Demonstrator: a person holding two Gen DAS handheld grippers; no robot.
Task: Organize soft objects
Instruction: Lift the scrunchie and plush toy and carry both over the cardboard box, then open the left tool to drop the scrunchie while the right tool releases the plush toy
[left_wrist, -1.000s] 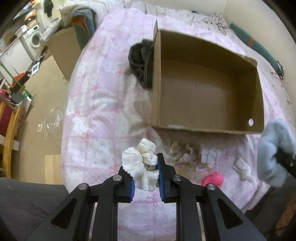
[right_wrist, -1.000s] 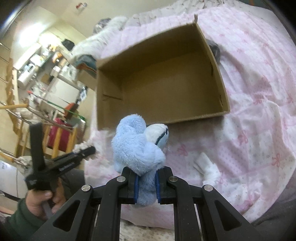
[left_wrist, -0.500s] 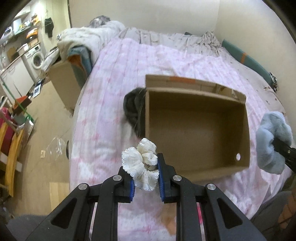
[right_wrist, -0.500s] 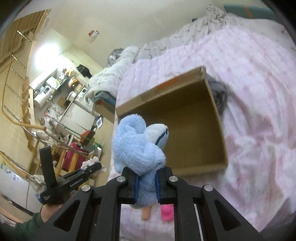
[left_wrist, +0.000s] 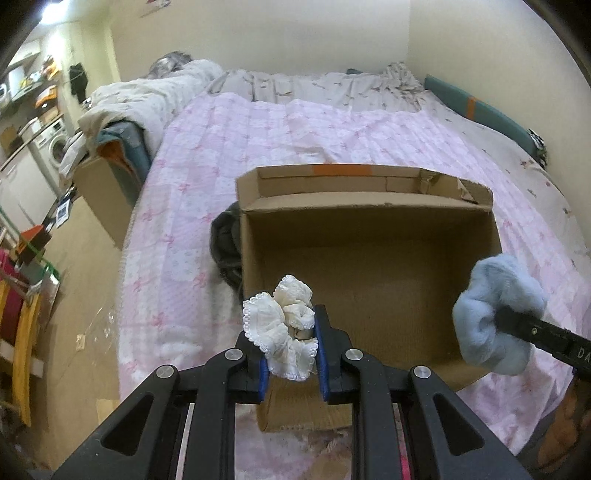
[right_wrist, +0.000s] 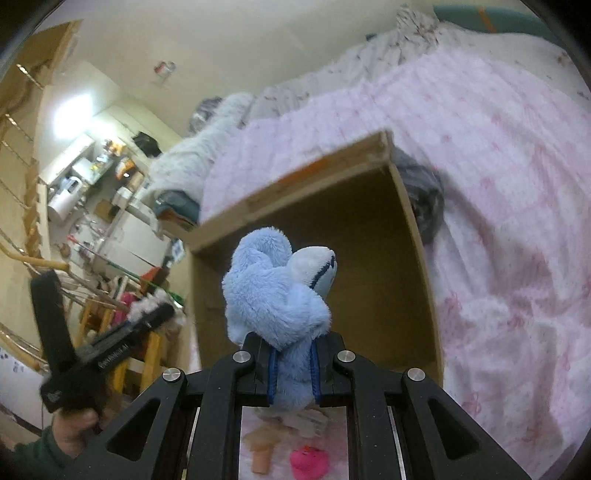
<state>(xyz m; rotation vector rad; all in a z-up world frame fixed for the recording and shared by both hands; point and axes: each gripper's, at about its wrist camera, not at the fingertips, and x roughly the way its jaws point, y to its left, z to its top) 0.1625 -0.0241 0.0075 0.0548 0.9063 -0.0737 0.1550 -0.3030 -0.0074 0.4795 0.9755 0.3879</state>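
Observation:
My left gripper (left_wrist: 291, 354) is shut on a white lace scrunchie (left_wrist: 284, 332) and holds it over the near left corner of an open, empty cardboard box (left_wrist: 369, 273) on the pink bed. My right gripper (right_wrist: 293, 373) is shut on a light blue plush toy (right_wrist: 273, 299) and holds it above the near edge of the same box (right_wrist: 369, 258). The plush also shows in the left wrist view (left_wrist: 495, 314), at the box's right side. The left gripper shows in the right wrist view (right_wrist: 110, 343), left of the box.
A dark grey garment (left_wrist: 225, 247) lies against the box's far-left outer side. A pink toy (right_wrist: 308, 461) and a beige item (right_wrist: 260, 458) lie on the pink quilt (left_wrist: 295, 140) below the right gripper. A second cardboard box (left_wrist: 99, 188) and room clutter stand left of the bed.
Both grippers have risen and tilted up with their loads, and now hang over the box's near edge. The small items on the quilt have dropped out of the left wrist view.

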